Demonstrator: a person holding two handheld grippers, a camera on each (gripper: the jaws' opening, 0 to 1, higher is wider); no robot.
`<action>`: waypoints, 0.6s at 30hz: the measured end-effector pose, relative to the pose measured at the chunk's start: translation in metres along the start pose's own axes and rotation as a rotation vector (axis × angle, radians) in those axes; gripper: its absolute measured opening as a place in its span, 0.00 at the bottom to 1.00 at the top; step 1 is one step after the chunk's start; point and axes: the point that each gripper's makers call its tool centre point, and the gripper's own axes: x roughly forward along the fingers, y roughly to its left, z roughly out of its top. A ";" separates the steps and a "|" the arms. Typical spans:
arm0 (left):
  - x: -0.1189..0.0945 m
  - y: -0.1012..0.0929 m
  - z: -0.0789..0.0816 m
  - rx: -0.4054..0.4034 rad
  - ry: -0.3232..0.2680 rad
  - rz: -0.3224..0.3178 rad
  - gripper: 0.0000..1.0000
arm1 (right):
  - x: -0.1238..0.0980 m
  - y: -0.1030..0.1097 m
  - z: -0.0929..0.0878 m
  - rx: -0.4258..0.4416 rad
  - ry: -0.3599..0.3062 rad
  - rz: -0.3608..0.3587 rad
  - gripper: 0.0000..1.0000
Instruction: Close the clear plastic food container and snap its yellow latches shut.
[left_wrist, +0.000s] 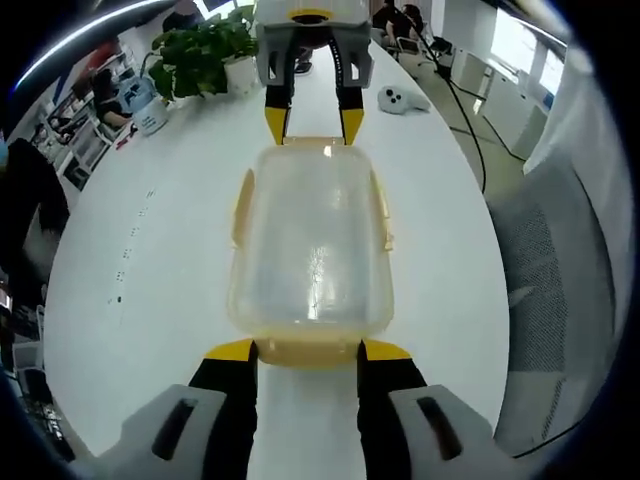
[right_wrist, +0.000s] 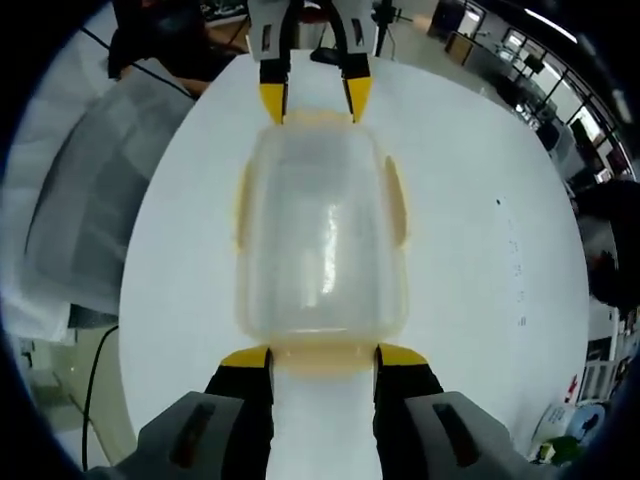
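Stretching away under everything is the white table (left_wrist: 150, 250), and the container (left_wrist: 312, 255) sits square in the middle of it, lid on, clear and faintly cloudy. That container is our landmark. Yellow latches (left_wrist: 241, 208) run along its long sides, lying against the walls; whether they are snapped home I cannot tell.

Left gripper (left_wrist: 305, 352) is at the container's near short end in its own view, jaws apart, yellow tips touching or just beside the end latch, one tip at each corner. Nothing is clamped between them.

Right gripper (right_wrist: 322, 358) mirrors it at the opposite short end, jaws likewise spread, tips right at the container's rim. Each gripper shows in the other's view, beyond the container's far end.

Beyond the container, in the left gripper view, a potted plant (left_wrist: 205, 50) stands at the far table edge, and a small white device (left_wrist: 400, 99) lies near it, well apart from the container. A grey mesh chair (left_wrist: 560, 290) sits beside the table.
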 end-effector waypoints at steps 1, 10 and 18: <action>0.000 0.000 0.001 0.002 0.000 0.001 0.38 | 0.000 0.001 -0.001 -0.001 0.001 0.004 0.37; 0.005 -0.001 0.010 0.007 -0.002 -0.002 0.38 | -0.001 0.002 -0.010 -0.001 0.001 0.011 0.37; 0.010 0.001 0.016 0.016 -0.001 -0.005 0.38 | 0.001 0.000 -0.019 0.012 0.000 0.011 0.37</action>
